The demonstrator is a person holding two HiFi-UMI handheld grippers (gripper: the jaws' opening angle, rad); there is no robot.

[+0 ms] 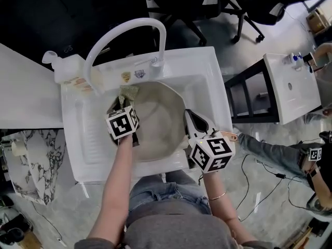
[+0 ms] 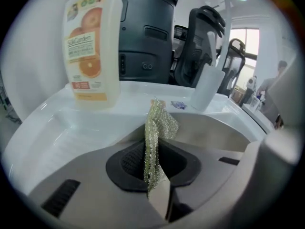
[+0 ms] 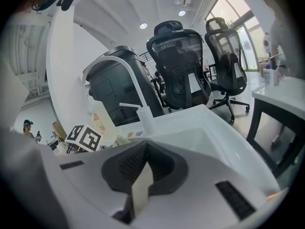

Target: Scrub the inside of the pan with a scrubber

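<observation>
The scrubber (image 2: 155,128) was a coarse woven mesh with a metallic green-silver glitter. The left tool (image 2: 153,171) had dark, ribbed, rubbery-looking pads (image 2: 129,162), and its shell, like that of the right tool (image 3: 143,173), looked like matt grey plastic. The pan (image 1: 155,121) had a smooth, dull beige inside. The sink (image 1: 210,71) and the faucet (image 1: 129,27) at its twelve o'clock were glossy white. At its eleven o'clock the bottle (image 2: 93,46) was cloudy translucent plastic with a shiny printed label. The floor (image 1: 67,206) was polished, marbled grey.
</observation>
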